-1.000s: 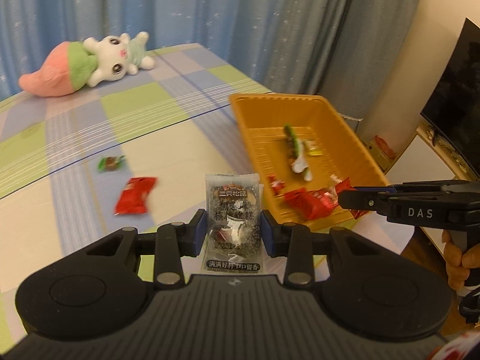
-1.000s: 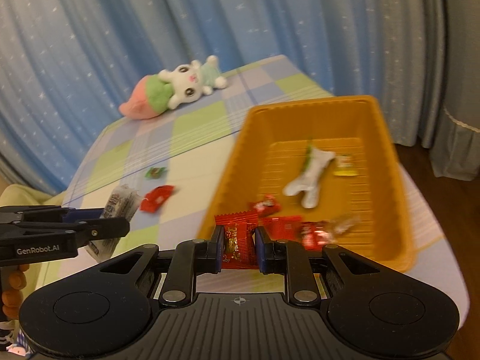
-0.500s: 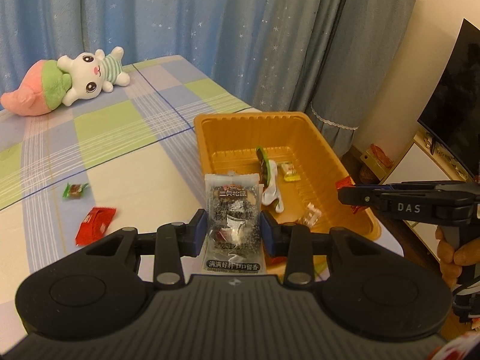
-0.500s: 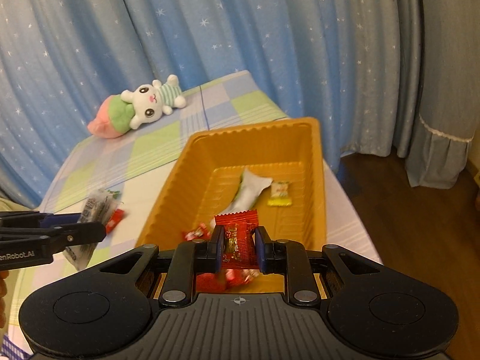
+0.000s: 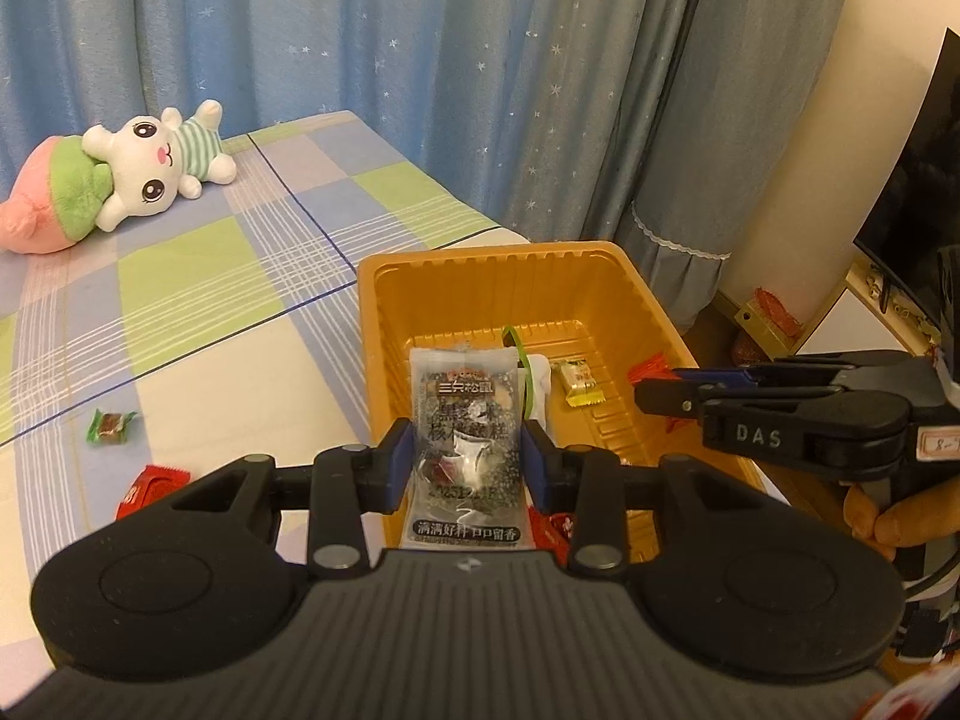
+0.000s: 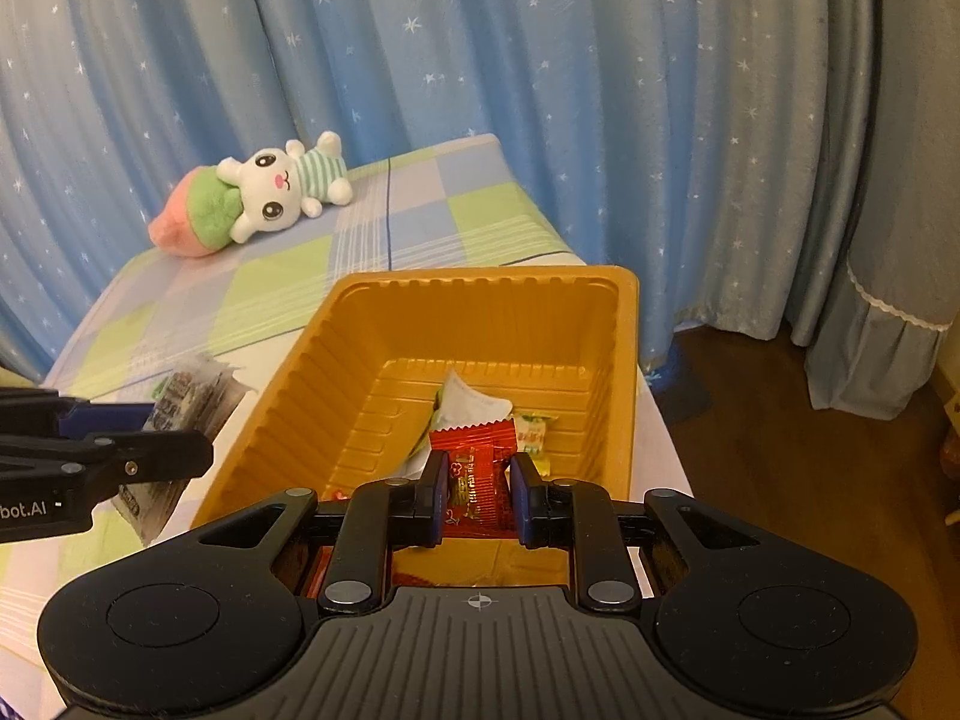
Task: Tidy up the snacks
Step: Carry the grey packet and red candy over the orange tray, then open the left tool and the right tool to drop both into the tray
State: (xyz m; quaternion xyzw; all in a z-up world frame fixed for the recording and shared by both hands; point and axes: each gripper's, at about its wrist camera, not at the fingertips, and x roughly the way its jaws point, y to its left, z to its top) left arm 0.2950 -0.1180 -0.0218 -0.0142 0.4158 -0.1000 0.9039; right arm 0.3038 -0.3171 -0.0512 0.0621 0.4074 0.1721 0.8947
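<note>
My left gripper [image 5: 467, 468] is shut on a clear-and-black snack packet [image 5: 465, 420] and holds it over the near left part of the orange tray [image 5: 480, 258]. My right gripper [image 6: 478, 483] is shut on a red candy packet [image 6: 477, 468] above the tray's [image 6: 480, 282] near end. The tray holds a white-and-green wrapper [image 6: 465, 408], a small yellow candy [image 5: 577, 383] and some red candies, partly hidden by the grippers. On the cloth lie a green candy [image 5: 109, 425] and a red packet [image 5: 150, 483].
A plush rabbit with a pink-and-green body [image 5: 120, 180] lies at the far side of the checked cloth [image 5: 210, 276]. Blue star curtains [image 6: 480, 60] hang behind. The table edge drops to a wood floor [image 6: 780, 420] on the right; a TV [image 5: 918, 192] stands far right.
Both grippers have moved toward and over the tray, each keeping its packet. The left packet now hangs over the tray's near left part; the red packet is above its near end.
</note>
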